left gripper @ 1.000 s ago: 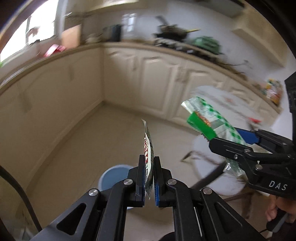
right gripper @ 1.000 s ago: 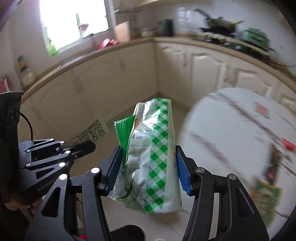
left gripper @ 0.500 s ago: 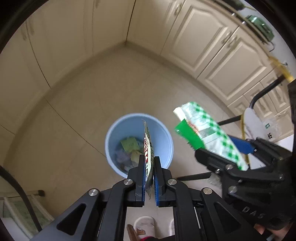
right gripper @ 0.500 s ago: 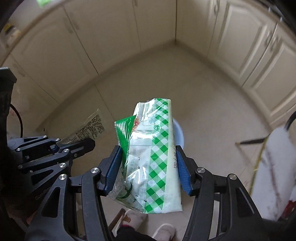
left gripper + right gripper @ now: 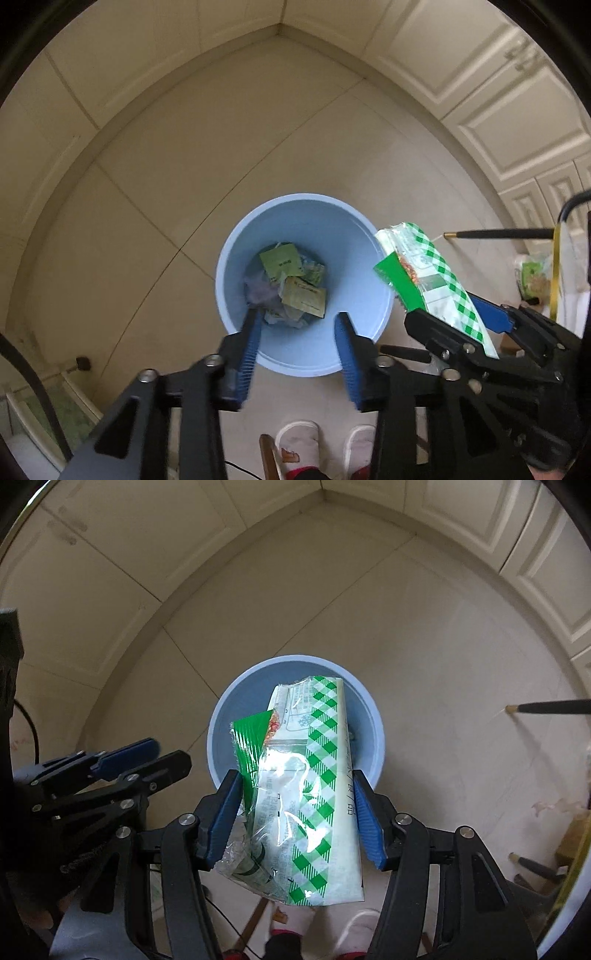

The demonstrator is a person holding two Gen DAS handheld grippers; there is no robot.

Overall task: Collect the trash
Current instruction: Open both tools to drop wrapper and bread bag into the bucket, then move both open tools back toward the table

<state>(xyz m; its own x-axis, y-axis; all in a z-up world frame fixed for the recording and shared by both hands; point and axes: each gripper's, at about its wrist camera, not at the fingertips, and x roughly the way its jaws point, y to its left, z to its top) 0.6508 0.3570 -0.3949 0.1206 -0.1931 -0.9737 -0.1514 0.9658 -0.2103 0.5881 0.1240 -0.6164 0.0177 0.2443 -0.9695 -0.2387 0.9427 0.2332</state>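
A light blue trash bin (image 5: pixel 354 236) stands on the tiled floor below both grippers, with several green and yellow wrappers (image 5: pixel 291 280) in its bottom; it also shows in the right wrist view (image 5: pixel 369 716). My left gripper (image 5: pixel 298 323) is open and empty right above the bin. My right gripper (image 5: pixel 295 781) is shut on a green-checked plastic wrapper (image 5: pixel 314 775) and holds it above the bin; this wrapper (image 5: pixel 432 280) sits at the bin's right rim in the left wrist view. The left gripper (image 5: pixel 147 755) shows open at the left.
Cream cabinet doors (image 5: pixel 498 92) enclose the floor corner behind the bin. A black table leg (image 5: pixel 498 233) reaches in from the right. The person's slippered feet (image 5: pixel 295 450) stand just in front of the bin. A cable (image 5: pixel 33 387) hangs at the lower left.
My left gripper has opened and the thin wrapper it held is gone from its jaws. Both grippers have moved lower over the bin. The right gripper still holds the checked wrapper.
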